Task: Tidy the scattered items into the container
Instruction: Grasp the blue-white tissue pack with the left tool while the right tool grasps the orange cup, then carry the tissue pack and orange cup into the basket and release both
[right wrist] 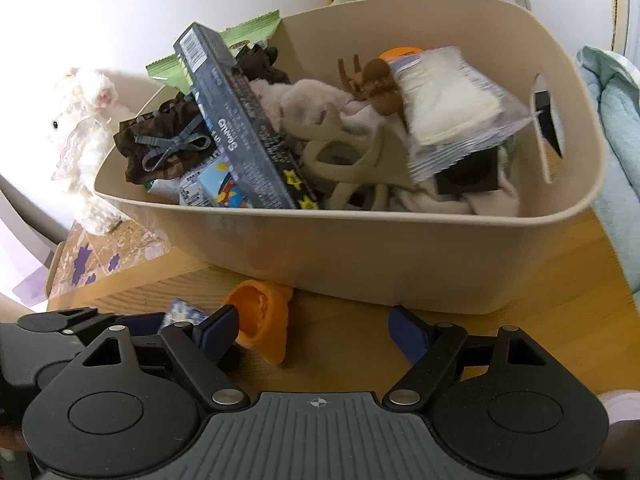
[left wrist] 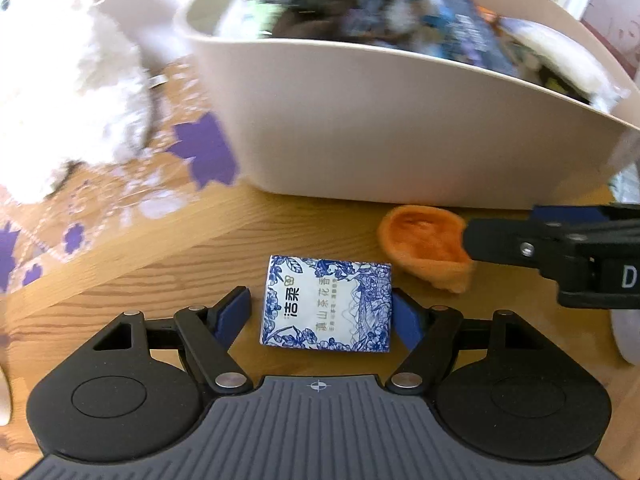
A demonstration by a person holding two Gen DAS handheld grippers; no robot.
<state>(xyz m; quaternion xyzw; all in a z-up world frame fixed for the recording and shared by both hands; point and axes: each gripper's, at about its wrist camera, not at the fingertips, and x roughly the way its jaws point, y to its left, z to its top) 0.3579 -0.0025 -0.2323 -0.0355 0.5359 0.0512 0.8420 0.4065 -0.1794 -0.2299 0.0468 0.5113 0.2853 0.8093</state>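
The tissue pack (left wrist: 327,304), blue and white, lies flat on the wooden table (left wrist: 168,280), just in front of the bin (left wrist: 400,136). The left gripper (left wrist: 322,312) is spread wide around the pack: the pack sits between its blue pads (left wrist: 232,314), one pad close to or touching the pack's side, the other a little clear, so nothing is gripped.

Nearer the bin's front wall, beside the pack, lies an orange ear model (right wrist: 262,322). The right gripper (right wrist: 316,330) is also wide and holds nothing; one of its pads sits right at the ear, with bare table between its jaws.

The bin is crowded: a dark box (right wrist: 236,128), a clear packet (right wrist: 452,108), a green wrapper (right wrist: 240,32), brown fabric (right wrist: 168,140). A white plush (right wrist: 86,140) stands to the bin's left, on a patterned mat (left wrist: 120,184).
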